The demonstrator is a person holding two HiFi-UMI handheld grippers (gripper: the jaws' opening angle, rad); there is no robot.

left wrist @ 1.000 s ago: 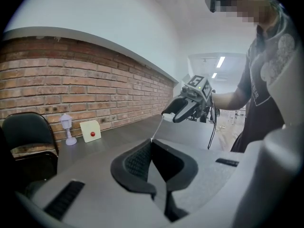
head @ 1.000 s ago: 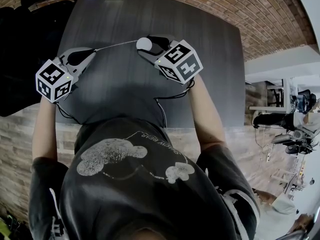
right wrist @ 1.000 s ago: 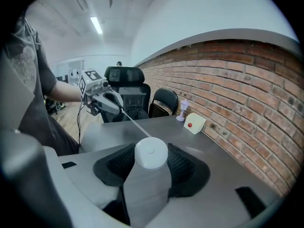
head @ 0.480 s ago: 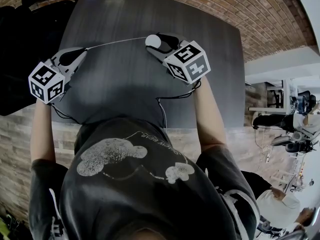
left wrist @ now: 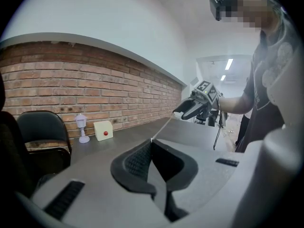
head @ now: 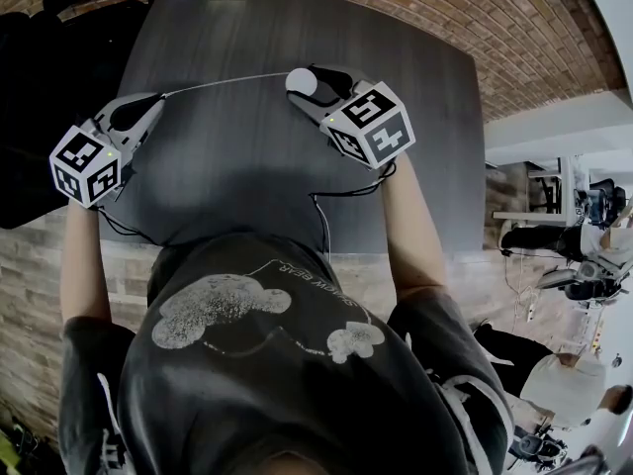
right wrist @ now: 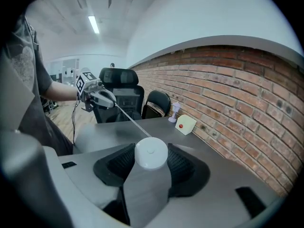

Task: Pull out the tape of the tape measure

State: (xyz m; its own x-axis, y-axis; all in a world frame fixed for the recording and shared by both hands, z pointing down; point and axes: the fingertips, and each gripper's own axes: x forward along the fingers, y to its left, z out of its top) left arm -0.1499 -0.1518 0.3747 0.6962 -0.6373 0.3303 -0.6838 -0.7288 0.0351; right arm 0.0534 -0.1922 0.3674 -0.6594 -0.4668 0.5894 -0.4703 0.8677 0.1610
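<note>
While I hold both tools over the dark grey wood-grain table (head: pixel 247 176), my right gripper (head: pixel 315 79) has its jaws clamped on either side of the round white tape measure case (right wrist: pixel 151 152). My left gripper (head: pixel 156 101) is pinched tight on the end of the thin pale tape (head: pixel 227 83), which stretches straight from the case across to it, above the tabletop.
</note>
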